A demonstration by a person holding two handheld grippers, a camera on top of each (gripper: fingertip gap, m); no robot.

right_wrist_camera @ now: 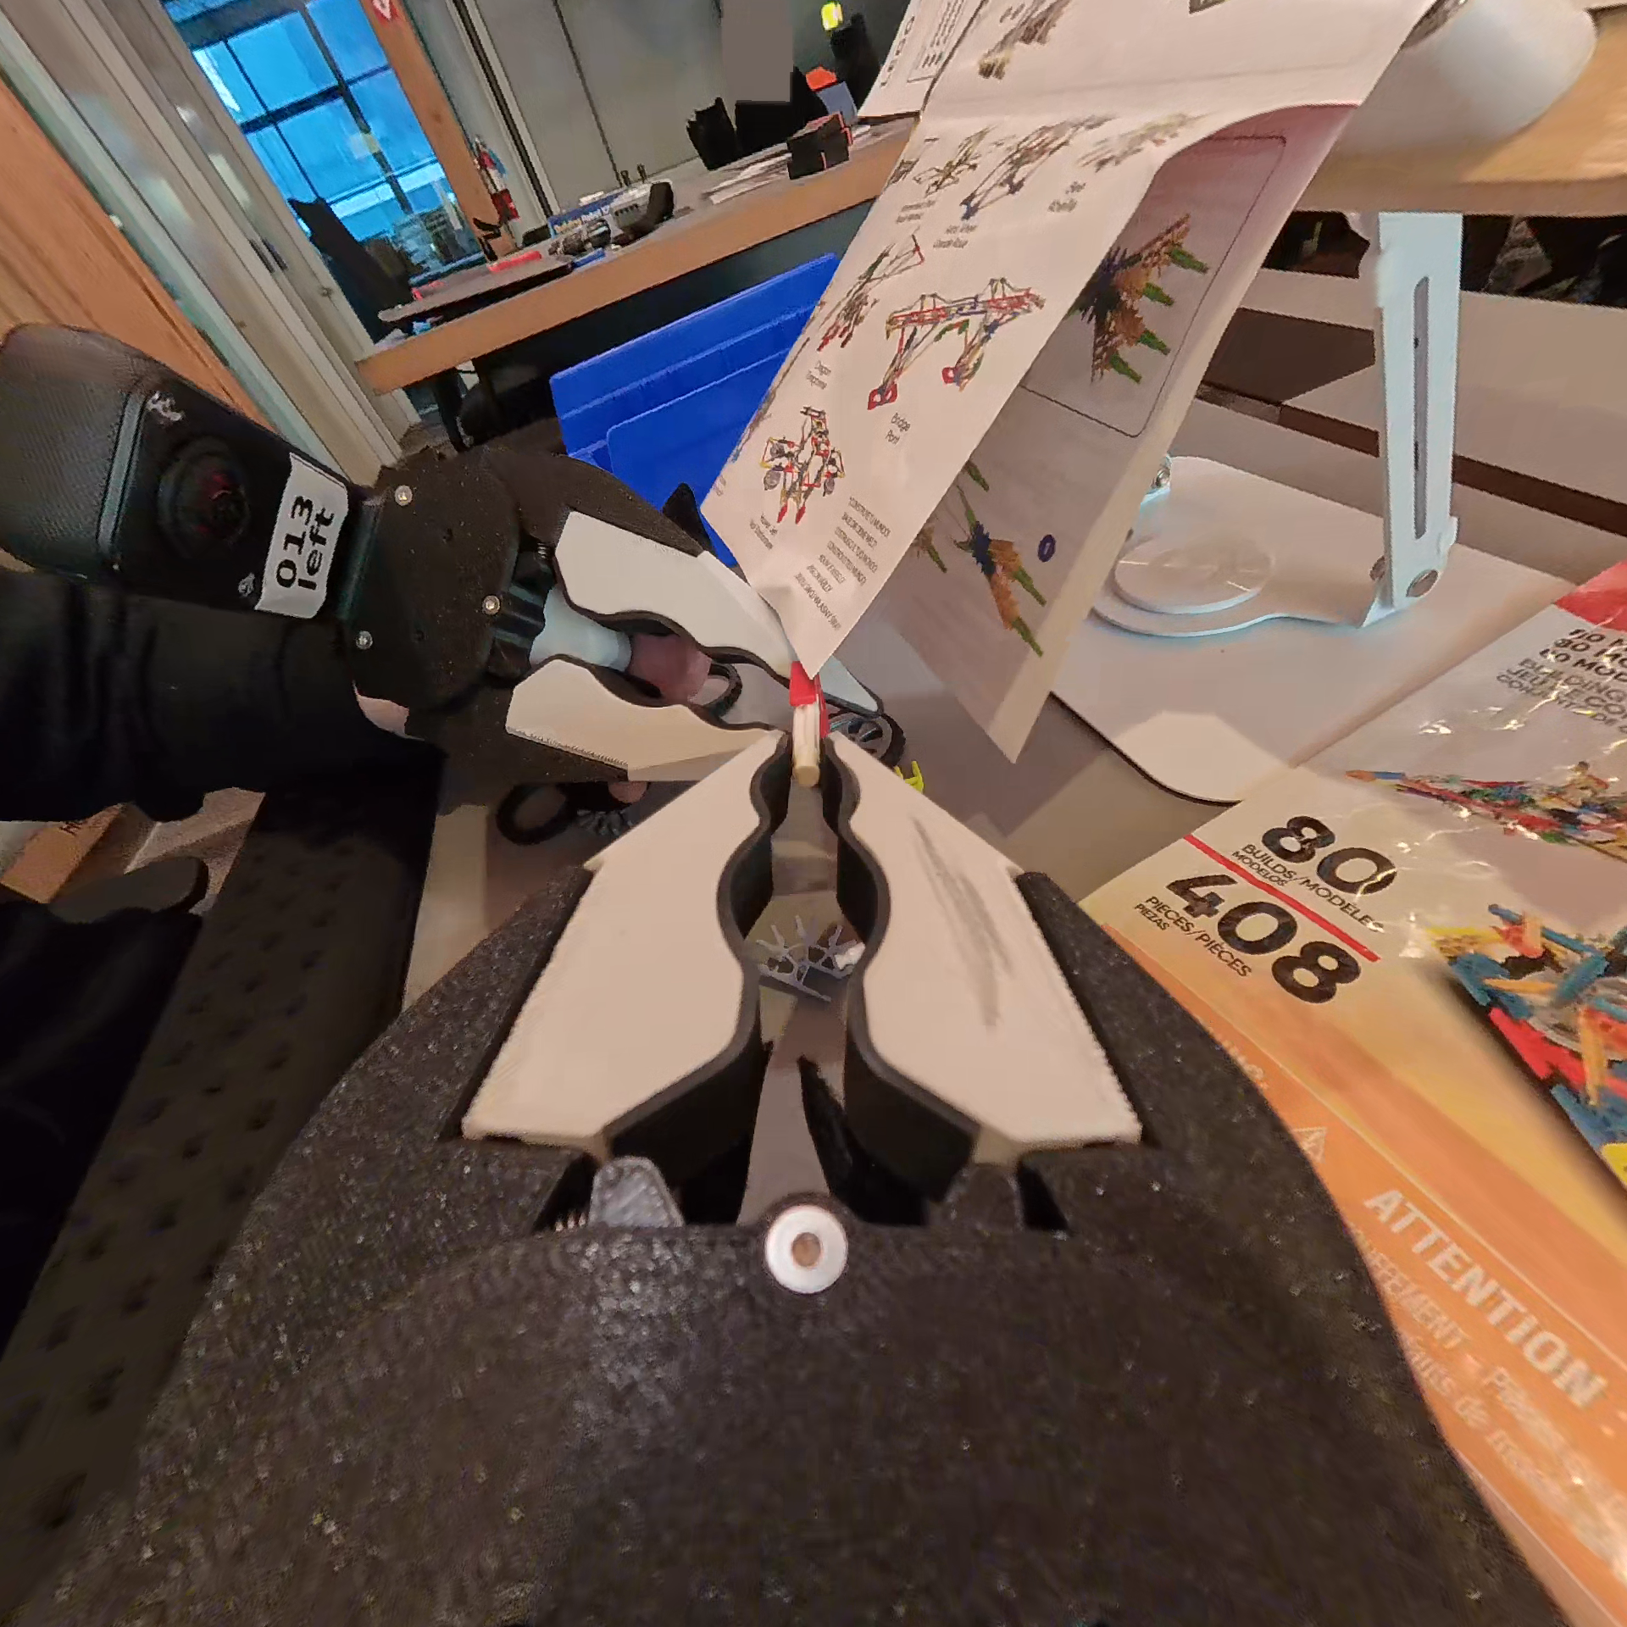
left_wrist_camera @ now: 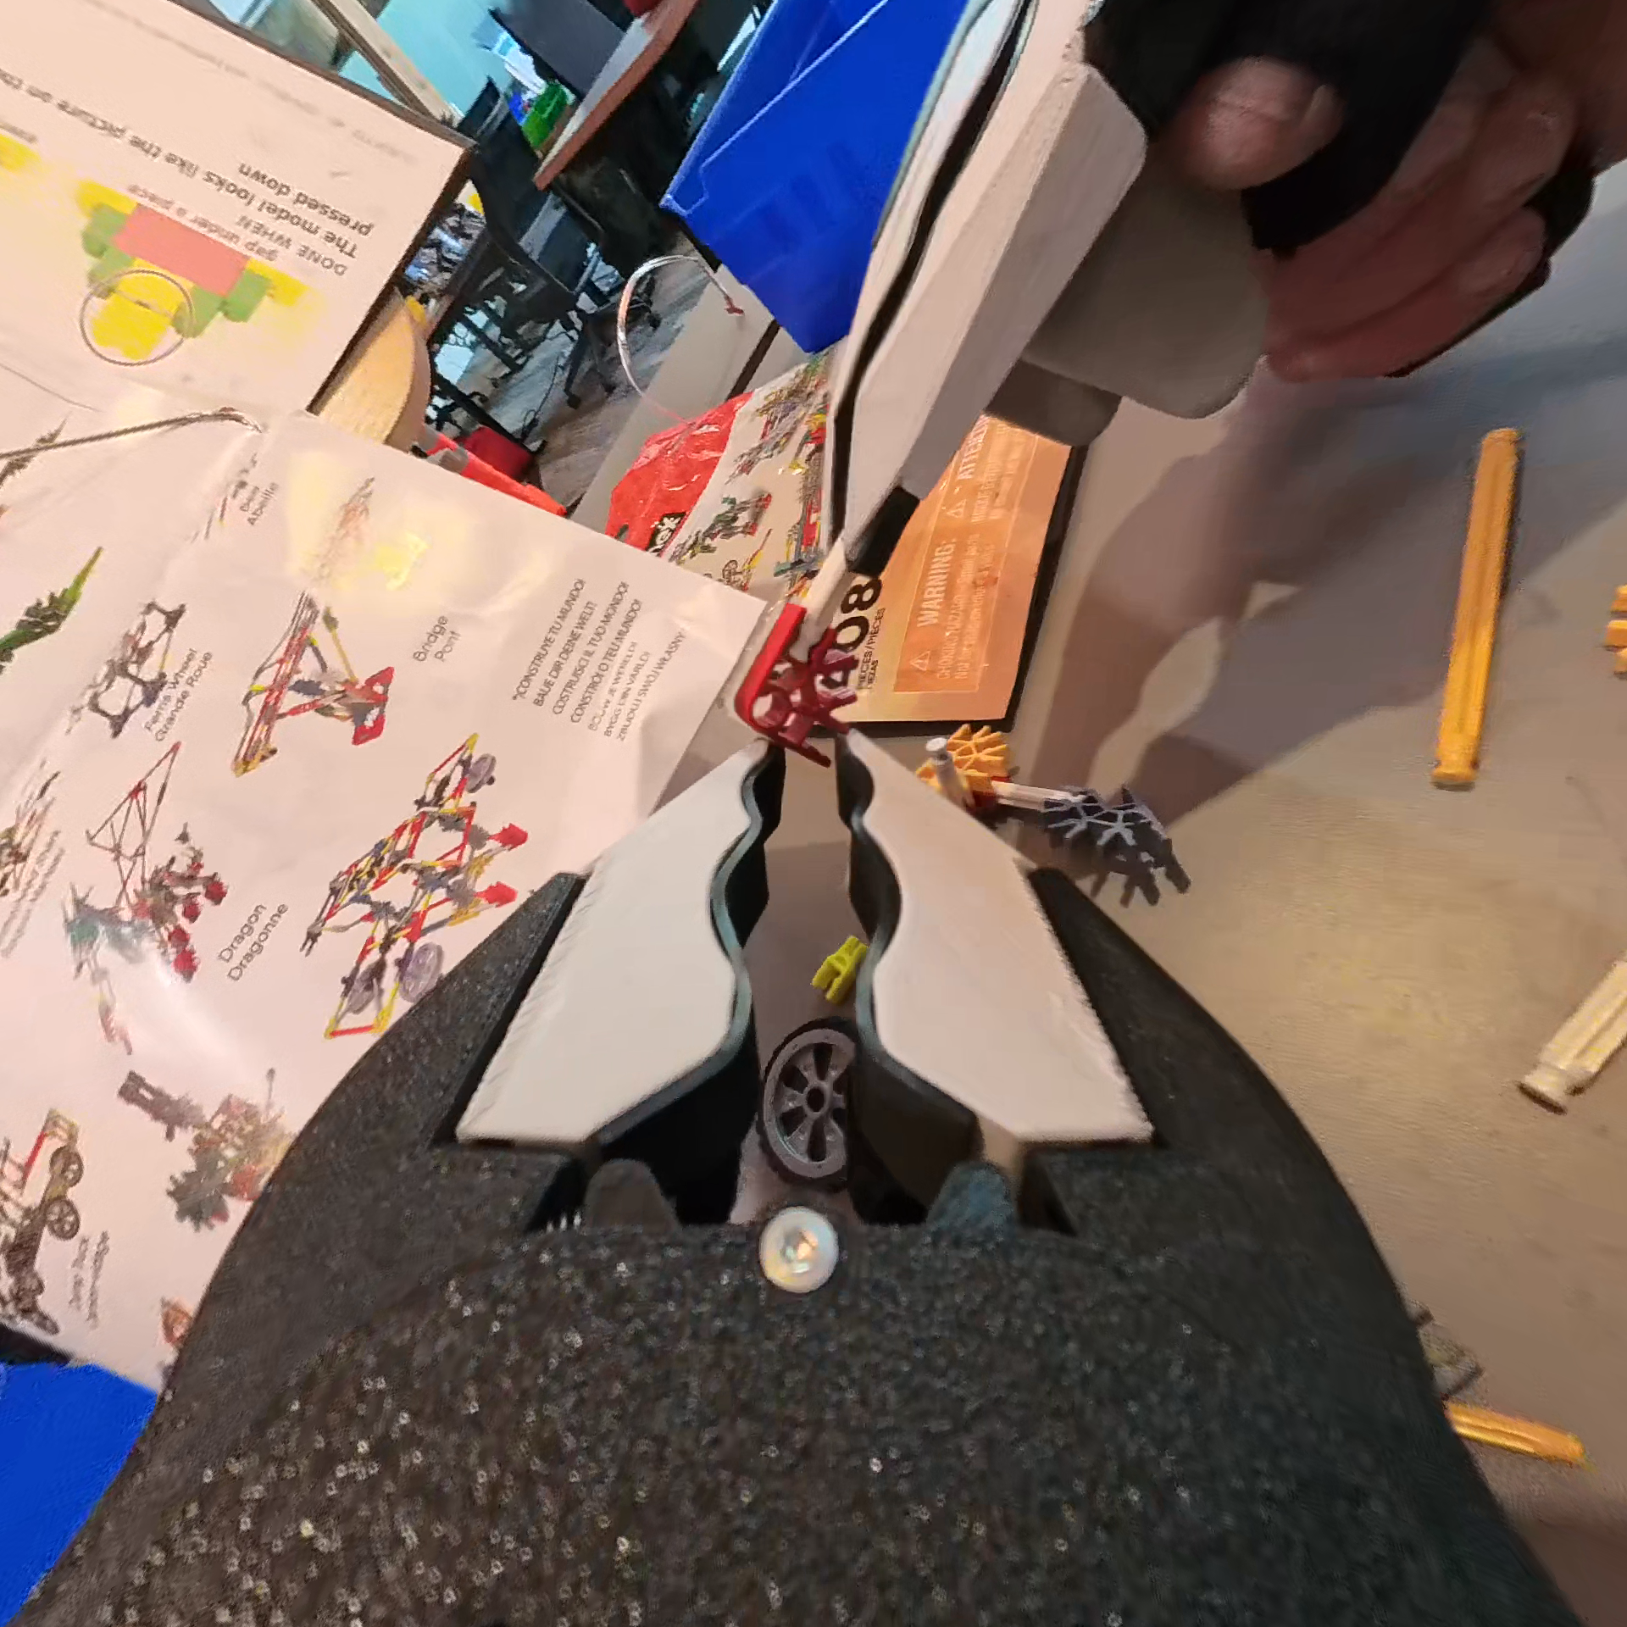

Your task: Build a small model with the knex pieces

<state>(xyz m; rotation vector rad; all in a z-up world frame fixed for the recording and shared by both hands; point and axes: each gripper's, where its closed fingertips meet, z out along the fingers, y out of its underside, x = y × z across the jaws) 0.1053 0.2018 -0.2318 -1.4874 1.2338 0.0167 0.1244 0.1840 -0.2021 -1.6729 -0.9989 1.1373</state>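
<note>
My left gripper (left_wrist_camera: 803, 747) is shut on a small red connector (left_wrist_camera: 788, 695) and holds it above the table. My right gripper (right_wrist_camera: 806, 757) is shut on a short white rod (right_wrist_camera: 805, 739) whose far end meets the red connector (right_wrist_camera: 801, 685). In the left wrist view the right gripper (left_wrist_camera: 828, 572) comes down from the upper right, held by a gloved hand, with the rod (left_wrist_camera: 826, 592) at its tips. In the right wrist view the left gripper (right_wrist_camera: 797, 682) reaches in from the left. The two grippers' tips almost touch.
A grey wheel (left_wrist_camera: 810, 1105), a yellow-green clip (left_wrist_camera: 841, 968) and joined grey and yellow connectors (left_wrist_camera: 1109, 828) lie below. Yellow rods (left_wrist_camera: 1479, 607) lie at the right. An instruction sheet (left_wrist_camera: 352, 748), the orange kit box (right_wrist_camera: 1321, 1012), a blue bin (right_wrist_camera: 687, 379) and a white stand (right_wrist_camera: 1409, 396) surround them. The left gripper's tips are roughly 4 cm from the right gripper's. My left gripper's tips are some 8 cm from the yellow-green clip (left_wrist_camera: 841, 968).
</note>
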